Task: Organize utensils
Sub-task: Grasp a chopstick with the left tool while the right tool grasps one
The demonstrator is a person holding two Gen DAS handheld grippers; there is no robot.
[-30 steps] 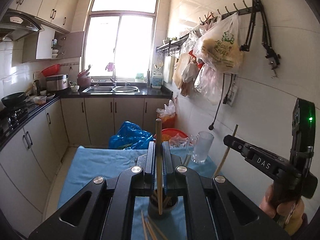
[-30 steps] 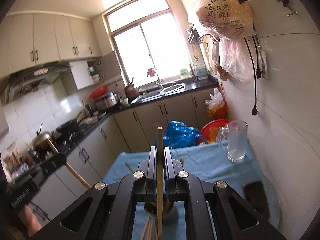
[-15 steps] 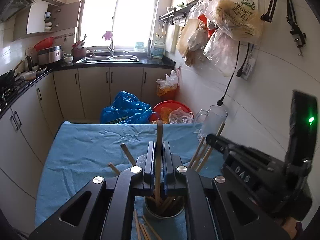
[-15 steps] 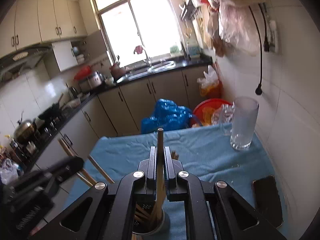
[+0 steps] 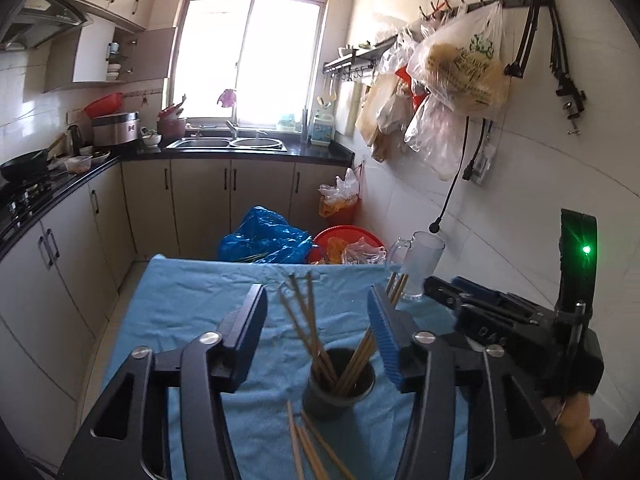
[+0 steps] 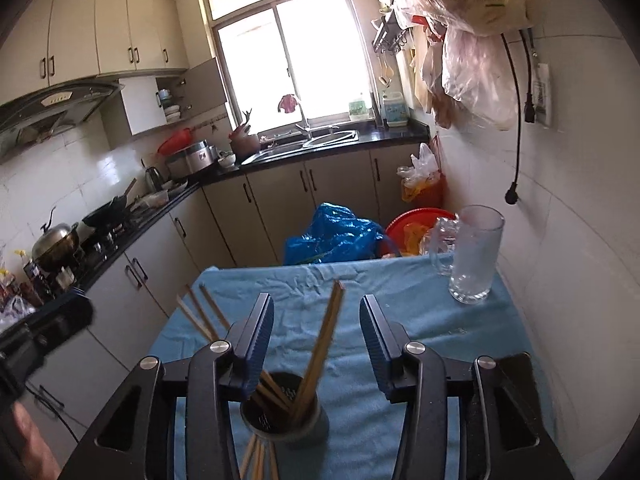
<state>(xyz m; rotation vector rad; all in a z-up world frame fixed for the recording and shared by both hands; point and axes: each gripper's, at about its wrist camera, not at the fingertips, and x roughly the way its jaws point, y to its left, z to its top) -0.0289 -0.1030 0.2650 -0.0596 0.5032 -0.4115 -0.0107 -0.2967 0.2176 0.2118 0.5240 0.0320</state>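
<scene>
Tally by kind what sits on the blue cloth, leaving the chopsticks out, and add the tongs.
Chopstick holder: 1
Glass mug: 1
Dark flat slab: 1
Tongs: 2, the left tongs and the right tongs, both open
Total: 5

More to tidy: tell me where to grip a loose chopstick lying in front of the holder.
Take a loose chopstick near its middle from above, jaws across its thin shaft. The bunch lies flat on the blue cloth, fanned just before the holder, so single out an outer one.
</scene>
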